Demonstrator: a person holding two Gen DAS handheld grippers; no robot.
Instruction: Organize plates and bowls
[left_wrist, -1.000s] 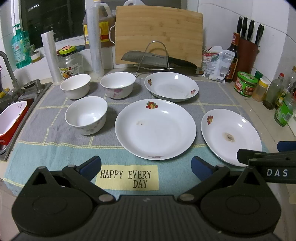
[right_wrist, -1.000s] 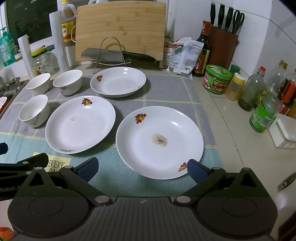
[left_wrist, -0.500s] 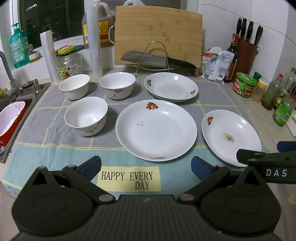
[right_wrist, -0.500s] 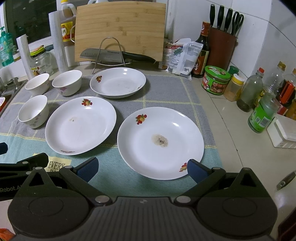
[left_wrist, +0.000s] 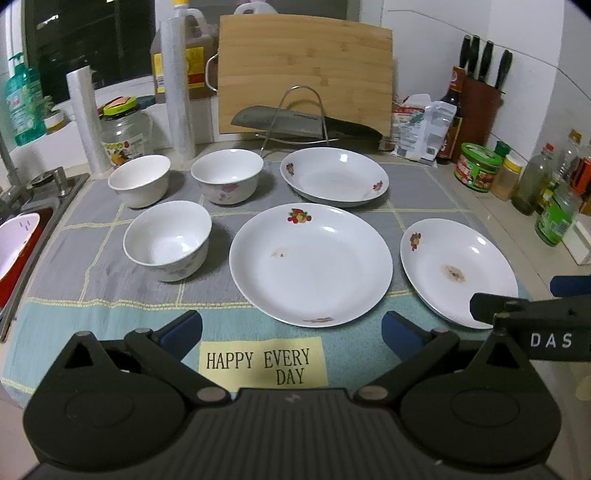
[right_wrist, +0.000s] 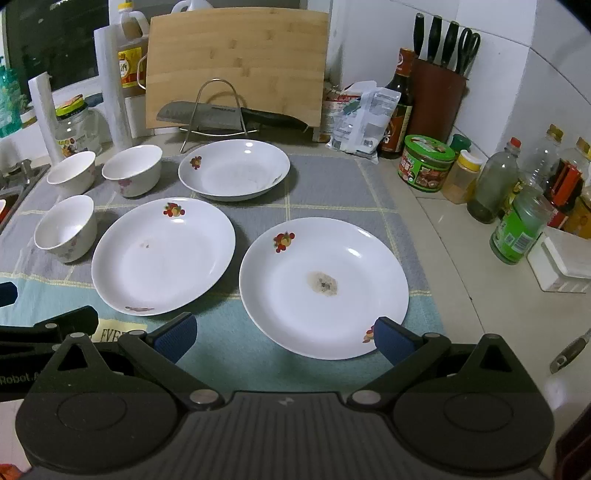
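Note:
Three white bowls stand on the mat at left: a near bowl (left_wrist: 168, 240), a far-left bowl (left_wrist: 139, 180) and a far-middle bowl (left_wrist: 227, 176). Three white plates lie apart: a middle plate (left_wrist: 310, 264), a deep far plate (left_wrist: 334, 176) and a stained right plate (left_wrist: 458, 271), which also shows in the right wrist view (right_wrist: 324, 286). My left gripper (left_wrist: 291, 330) is open and empty, just short of the middle plate. My right gripper (right_wrist: 284, 334) is open and empty at the stained plate's near rim.
A sink (left_wrist: 22, 236) with a red basin lies at left. A cutting board (left_wrist: 304, 77), cleaver on a rack (left_wrist: 301, 123), jar and rolls stand behind. Bottles, a green tin (right_wrist: 426, 162) and a knife block (right_wrist: 437, 99) crowd the right counter.
Both grippers have drifted slightly forward toward the plates. Nothing on the mat has moved.

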